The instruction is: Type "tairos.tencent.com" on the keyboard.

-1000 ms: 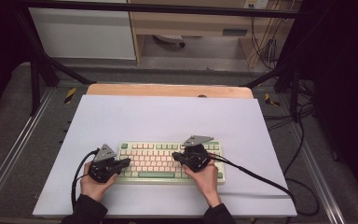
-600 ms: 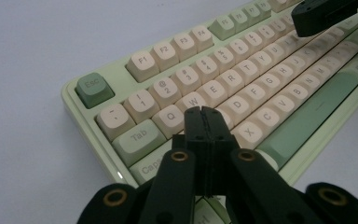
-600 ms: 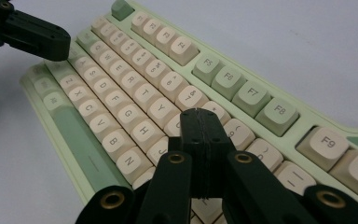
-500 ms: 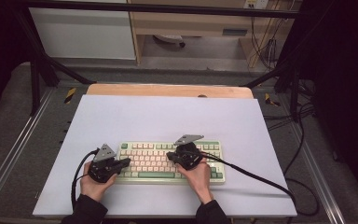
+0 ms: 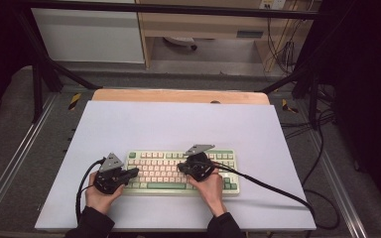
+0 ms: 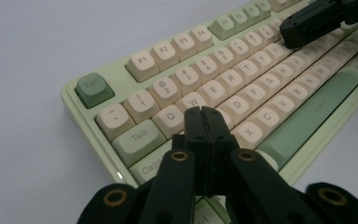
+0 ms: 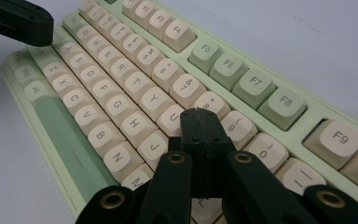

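The white surface [image 5: 178,124] is the largest thing, and the keyboard [image 5: 181,171] lies on it toward six o'clock of its middle, close to the person's edge. The keyboard's long axis runs from nine to three o'clock in the high view; its function row faces twelve and the green space bar [image 5: 166,186] faces six, toward the person.

The left tool [image 5: 135,171] hangs over the letter keys near the keyboard's nine o'clock end, its jaws pressed together with nothing between them; in the left gripper view its tip [image 6: 203,112] sits over the keys just below W and E. The right tool [image 5: 181,167] has its jaws together too, empty, poised over the middle keys; in the right gripper view its tip [image 7: 199,114] lies among U, 8 and J.

The likely trouble, I judge, is a wrong key: each closed tip is about as broad as a keycap, so a slightly off-centre press could catch two at once. A slanted push could also slide the keyboard across the smooth surface.
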{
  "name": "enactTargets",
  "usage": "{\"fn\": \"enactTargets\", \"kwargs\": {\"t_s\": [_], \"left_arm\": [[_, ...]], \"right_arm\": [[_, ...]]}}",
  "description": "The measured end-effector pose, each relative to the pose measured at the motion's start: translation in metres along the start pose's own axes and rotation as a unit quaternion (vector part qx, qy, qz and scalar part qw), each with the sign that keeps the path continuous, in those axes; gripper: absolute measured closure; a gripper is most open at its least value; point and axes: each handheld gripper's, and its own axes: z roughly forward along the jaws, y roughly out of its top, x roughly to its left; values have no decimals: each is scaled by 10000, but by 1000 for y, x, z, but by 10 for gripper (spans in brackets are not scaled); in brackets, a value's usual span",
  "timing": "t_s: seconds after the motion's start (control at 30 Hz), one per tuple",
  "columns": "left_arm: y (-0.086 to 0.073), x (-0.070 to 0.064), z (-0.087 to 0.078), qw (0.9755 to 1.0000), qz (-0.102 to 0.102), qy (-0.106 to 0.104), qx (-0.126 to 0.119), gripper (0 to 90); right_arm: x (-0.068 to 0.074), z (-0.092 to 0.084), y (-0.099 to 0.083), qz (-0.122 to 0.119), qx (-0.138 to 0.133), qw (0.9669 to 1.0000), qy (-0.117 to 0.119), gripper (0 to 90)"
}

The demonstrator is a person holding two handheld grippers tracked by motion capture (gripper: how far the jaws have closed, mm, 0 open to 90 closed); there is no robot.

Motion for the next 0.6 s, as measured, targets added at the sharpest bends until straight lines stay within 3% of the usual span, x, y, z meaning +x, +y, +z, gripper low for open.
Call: {"fn": "enactTargets", "kwargs": {"t_s": [0.3, 0.43, 0.6], "left_arm": [[0, 0, -1, 10000, -8, 0, -24, 900], [0, 0, -1, 10000, -13, 1, -24, 900], [0, 0, -2, 10000, -2, -2, -25, 900]], "right_arm": [[1, -13, 4, -49, -157, 9998, 102, 900], [2, -19, 5, -56, -135, 9997, 189, 900], [1, -26, 4, -130, -77, 9998, 120, 900]]}}
